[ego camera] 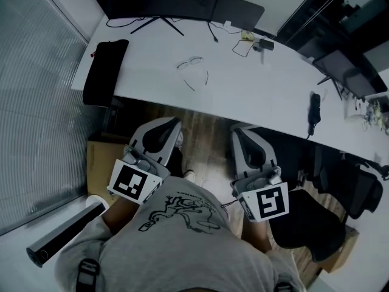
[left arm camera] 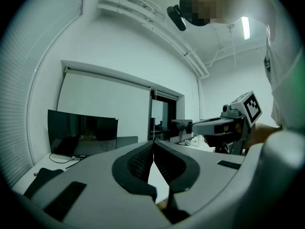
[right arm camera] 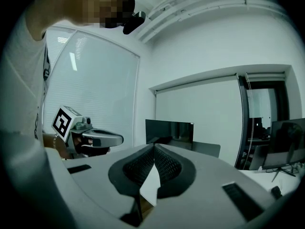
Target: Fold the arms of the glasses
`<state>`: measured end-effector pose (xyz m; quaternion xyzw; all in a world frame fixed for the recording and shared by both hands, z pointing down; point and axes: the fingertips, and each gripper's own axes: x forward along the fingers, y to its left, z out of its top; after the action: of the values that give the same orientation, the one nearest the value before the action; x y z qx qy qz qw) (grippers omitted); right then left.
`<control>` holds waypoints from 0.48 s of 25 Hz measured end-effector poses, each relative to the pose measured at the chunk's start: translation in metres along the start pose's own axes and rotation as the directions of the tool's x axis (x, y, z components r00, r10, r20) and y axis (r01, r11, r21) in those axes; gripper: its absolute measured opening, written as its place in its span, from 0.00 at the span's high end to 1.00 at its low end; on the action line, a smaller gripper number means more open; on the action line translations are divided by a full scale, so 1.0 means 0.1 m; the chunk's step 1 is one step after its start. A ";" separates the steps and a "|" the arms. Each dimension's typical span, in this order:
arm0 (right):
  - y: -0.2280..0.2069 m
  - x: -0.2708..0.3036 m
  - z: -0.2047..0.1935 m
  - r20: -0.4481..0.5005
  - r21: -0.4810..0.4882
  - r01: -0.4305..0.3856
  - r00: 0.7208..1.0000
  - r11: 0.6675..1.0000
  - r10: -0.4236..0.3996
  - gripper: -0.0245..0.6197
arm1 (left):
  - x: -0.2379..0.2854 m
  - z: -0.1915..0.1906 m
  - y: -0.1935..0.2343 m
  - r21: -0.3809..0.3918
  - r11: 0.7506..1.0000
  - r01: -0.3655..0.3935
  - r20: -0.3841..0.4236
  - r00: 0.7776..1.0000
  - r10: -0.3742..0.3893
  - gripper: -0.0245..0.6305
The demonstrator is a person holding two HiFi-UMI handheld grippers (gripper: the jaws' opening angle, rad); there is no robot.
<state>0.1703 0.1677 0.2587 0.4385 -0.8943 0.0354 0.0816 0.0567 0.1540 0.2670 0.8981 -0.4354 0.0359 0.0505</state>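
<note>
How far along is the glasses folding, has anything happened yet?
Nothing looks done: the glasses lie on the white table, arms spread open. Nothing is in hand: the left gripper and right gripper are both shut, empty, short of the table. Left: reach in and fold both arms.

The light is dim and bluish. In the head view the white table is brightest, the floor under it shadowed. A ceiling lamp glows in the left gripper view; blinds shine pale in the right. Both gripper views curve toward black corners.
</note>
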 end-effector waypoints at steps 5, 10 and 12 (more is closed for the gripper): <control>-0.10 0.39 0.10 -0.009 -0.003 0.000 1.000 1.000 0.000 0.95 | 0.21 0.02 0.37 -0.005 1.000 0.001 -0.020 1.000 -0.001 0.93; -0.16 0.81 0.16 -0.020 -0.004 0.001 1.000 1.000 -0.001 0.95 | 0.41 0.06 0.76 -0.015 1.000 0.006 -0.014 1.000 -0.006 0.93; -0.18 0.98 0.19 -0.027 -0.007 -0.001 1.000 1.000 0.001 0.95 | 0.47 0.06 0.91 -0.018 1.000 0.008 -0.015 1.000 -0.008 0.93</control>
<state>0.1230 0.0781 0.2569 0.4373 -0.8935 0.0380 0.0952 0.0145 0.0607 0.2712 0.8990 -0.4319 0.0383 0.0621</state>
